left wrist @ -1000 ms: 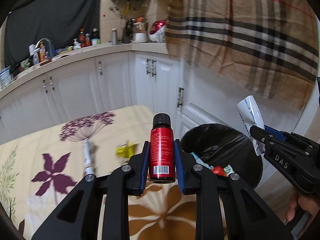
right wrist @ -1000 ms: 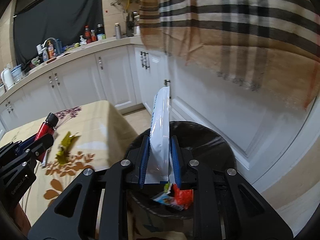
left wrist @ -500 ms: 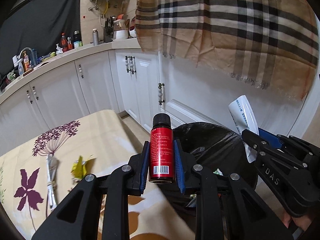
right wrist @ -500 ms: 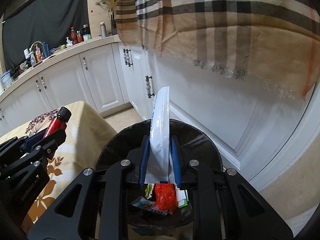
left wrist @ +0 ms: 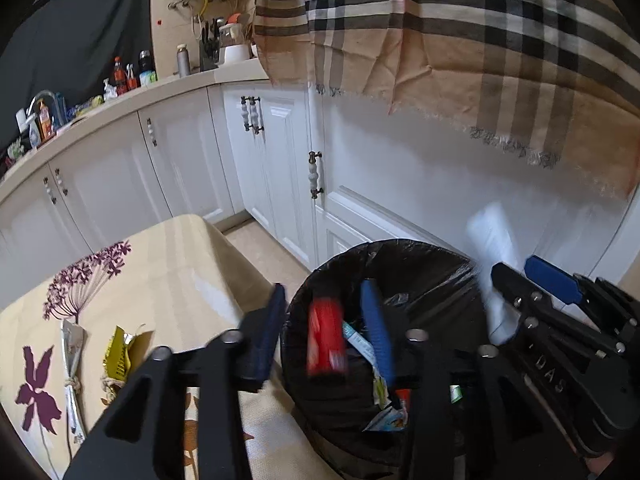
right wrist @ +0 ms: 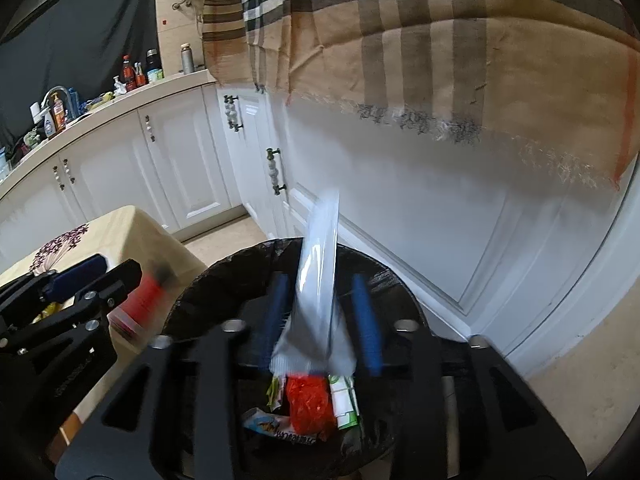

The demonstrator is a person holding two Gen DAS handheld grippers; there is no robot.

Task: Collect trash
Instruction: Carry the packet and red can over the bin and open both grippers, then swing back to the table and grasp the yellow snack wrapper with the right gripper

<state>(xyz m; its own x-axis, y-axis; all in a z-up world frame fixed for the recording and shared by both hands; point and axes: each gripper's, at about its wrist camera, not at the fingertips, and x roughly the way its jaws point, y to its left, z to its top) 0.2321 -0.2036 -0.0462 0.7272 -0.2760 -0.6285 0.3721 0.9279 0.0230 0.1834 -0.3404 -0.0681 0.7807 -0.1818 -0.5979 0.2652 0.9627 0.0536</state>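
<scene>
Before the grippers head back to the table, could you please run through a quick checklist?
1. Left gripper open: ok.
2. Red bottle released over the bin: ok; landing cannot tell, blurred.
3. Right gripper open: ok.
4. White packet clear of the fingers: cannot tell, blurred.
5. Trash left on the table: not ok, a yellow wrapper and a silver wrapper remain.

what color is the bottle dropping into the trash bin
Red bottle, blurred; clearest in the left wrist view, over the black-lined bin.
</scene>
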